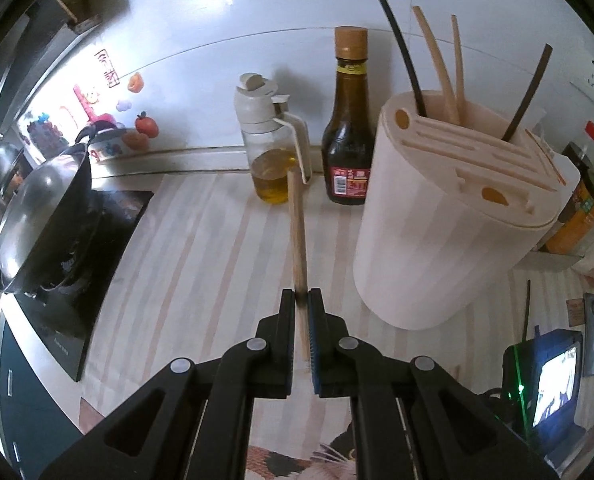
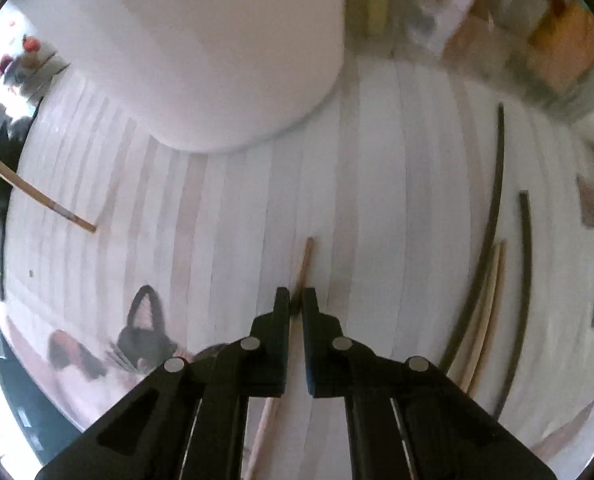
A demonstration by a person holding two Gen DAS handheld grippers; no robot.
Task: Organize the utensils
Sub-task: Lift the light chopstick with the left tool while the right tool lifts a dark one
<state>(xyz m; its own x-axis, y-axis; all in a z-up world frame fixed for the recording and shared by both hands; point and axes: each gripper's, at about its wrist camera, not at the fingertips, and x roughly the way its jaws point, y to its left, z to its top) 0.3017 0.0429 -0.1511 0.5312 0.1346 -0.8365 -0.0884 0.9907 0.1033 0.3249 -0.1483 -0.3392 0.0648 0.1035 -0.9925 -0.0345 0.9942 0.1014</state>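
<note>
My left gripper [image 1: 301, 300] is shut on a wooden chopstick [image 1: 297, 224], held upright above the striped mat, left of the cream utensil holder [image 1: 449, 216]. The holder has slots on top and holds several chopsticks [image 1: 441, 68], pale and dark. My right gripper [image 2: 296, 300] is shut on another wooden chopstick [image 2: 304, 264] low over the mat, in front of the holder's base [image 2: 233, 60]. More chopsticks lie on the mat at the right: two dark ones [image 2: 493, 216] and pale ones [image 2: 485, 312]. The left gripper's chopstick [image 2: 37, 196] shows at the left edge.
An oil dispenser [image 1: 271, 140] and a dark sauce bottle [image 1: 347, 128] stand by the wall behind the mat. A wok [image 1: 41, 208] sits on the stove at left. Jars [image 1: 577, 208] stand right of the holder. A small screen [image 1: 553, 384] glows at lower right.
</note>
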